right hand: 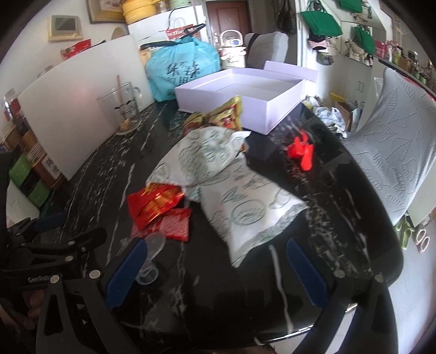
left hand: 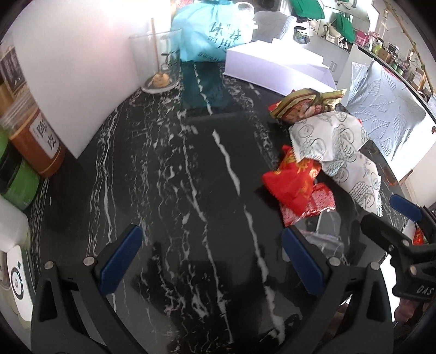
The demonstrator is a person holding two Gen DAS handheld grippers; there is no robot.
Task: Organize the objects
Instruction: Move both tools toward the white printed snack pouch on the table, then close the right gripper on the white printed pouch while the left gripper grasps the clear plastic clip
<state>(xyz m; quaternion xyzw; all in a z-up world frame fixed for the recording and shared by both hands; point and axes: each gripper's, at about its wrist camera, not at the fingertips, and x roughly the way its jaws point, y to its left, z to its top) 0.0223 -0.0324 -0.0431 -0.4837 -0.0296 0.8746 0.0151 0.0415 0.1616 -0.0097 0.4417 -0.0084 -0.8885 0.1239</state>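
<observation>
I am holding my left gripper (left hand: 212, 261) wide apart over bare black marble table (left hand: 169, 168), gripping nothing. Red snack packets (right hand: 159, 209) and a patterned white pouch (right hand: 231, 196) are lying ahead of my right gripper (right hand: 218, 268), likewise spread wide and empty; the white box (right hand: 267, 109) is sitting beyond.

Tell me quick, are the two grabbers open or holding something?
Left gripper: open, holding nothing, over the black marble table.
Right gripper: open, holding nothing, near the white patterned packet.

Place: I'm in a lived-in home.
Signs: front door (right hand: 228, 20), green tote bags (right hand: 321, 19) hung up, cluttered marble table (right hand: 340, 190).
</observation>
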